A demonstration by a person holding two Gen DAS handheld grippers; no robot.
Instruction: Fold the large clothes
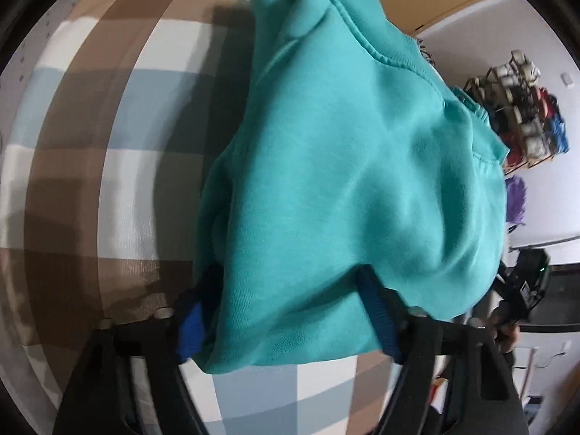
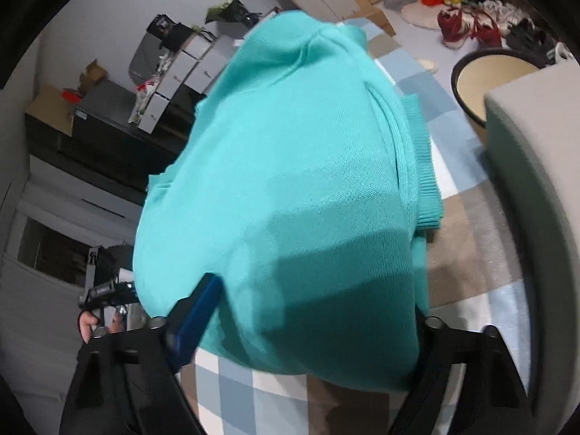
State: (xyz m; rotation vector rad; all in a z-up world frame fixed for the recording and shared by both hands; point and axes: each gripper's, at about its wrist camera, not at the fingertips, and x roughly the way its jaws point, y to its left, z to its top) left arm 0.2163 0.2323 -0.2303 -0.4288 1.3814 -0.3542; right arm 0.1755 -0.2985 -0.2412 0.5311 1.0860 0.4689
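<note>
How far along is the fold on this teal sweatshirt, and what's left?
Done: the teal sweatshirt is already a compact multi-layer bundle, its ribbed cuff tucked along one edge. In hand: both grippers hold it above the checked cover, the left gripper and right gripper each with bunched fabric between the fingers. Left: lay it flat, release, and smooth it; whether another fold is needed I can't tell.

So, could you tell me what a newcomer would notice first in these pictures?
A big turquoise sweatshirt fills the middle of both views, bunched between the fingers of the left gripper and the right gripper. Under it lies a checked blanket in brown, blue and white. A round basin sits at the right view's upper right.
</note>
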